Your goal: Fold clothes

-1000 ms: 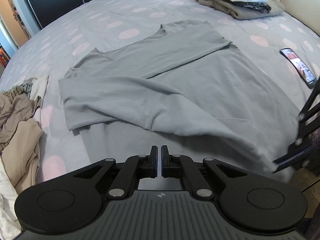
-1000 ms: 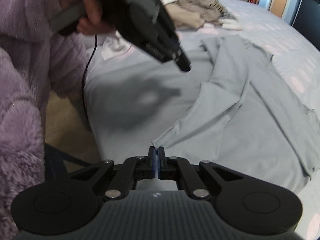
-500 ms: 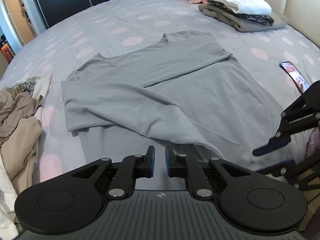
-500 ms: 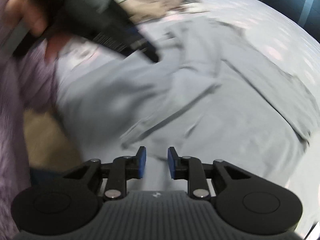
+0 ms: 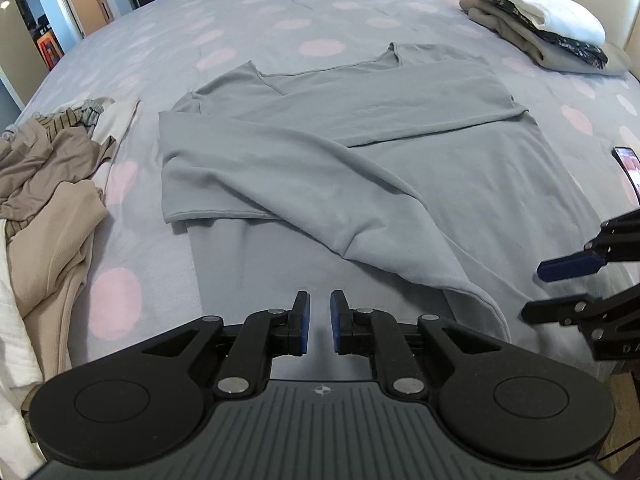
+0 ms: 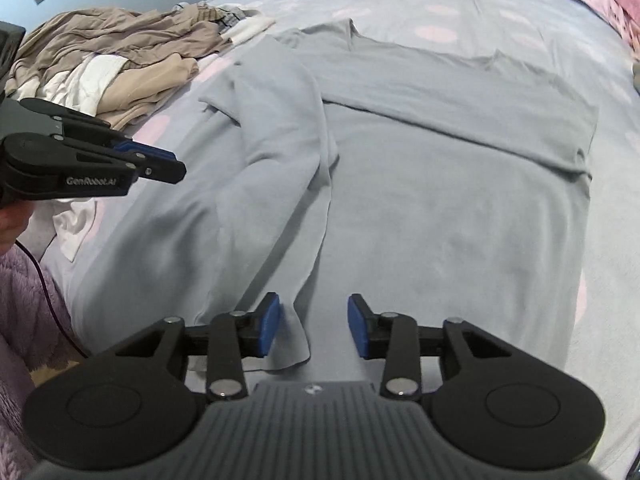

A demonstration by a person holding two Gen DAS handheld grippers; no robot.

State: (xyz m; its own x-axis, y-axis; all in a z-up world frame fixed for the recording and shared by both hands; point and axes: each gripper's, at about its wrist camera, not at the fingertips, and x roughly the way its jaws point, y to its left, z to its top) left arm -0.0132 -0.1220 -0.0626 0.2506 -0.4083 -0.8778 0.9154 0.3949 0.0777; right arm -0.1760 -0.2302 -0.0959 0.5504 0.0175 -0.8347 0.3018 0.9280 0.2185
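A grey long-sleeved top point(image 5: 400, 168) lies flat on the bed, both sleeves folded across its body; it also shows in the right wrist view point(image 6: 440, 184). My left gripper point(image 5: 319, 322) is open a little and empty, just above the top's near hem. My right gripper point(image 6: 314, 326) is open wider and empty, over the near hem with the cuff of the folded sleeve point(image 6: 296, 352) lying between its fingers. The right gripper shows at the right edge of the left wrist view point(image 5: 560, 288); the left gripper shows at the left of the right wrist view point(image 6: 160, 164).
A pile of beige and white clothes point(image 5: 44, 184) lies left of the top. Folded clothes point(image 5: 548, 32) are stacked at the far right. A phone point(image 5: 630, 166) lies on the dotted bedspread point(image 5: 280, 12) at the right. The bed's edge is just below the grippers.
Both grippers have opened from shut. The right gripper let the sleeve cuff go onto the top. The left gripper has drawn back and risen a little.
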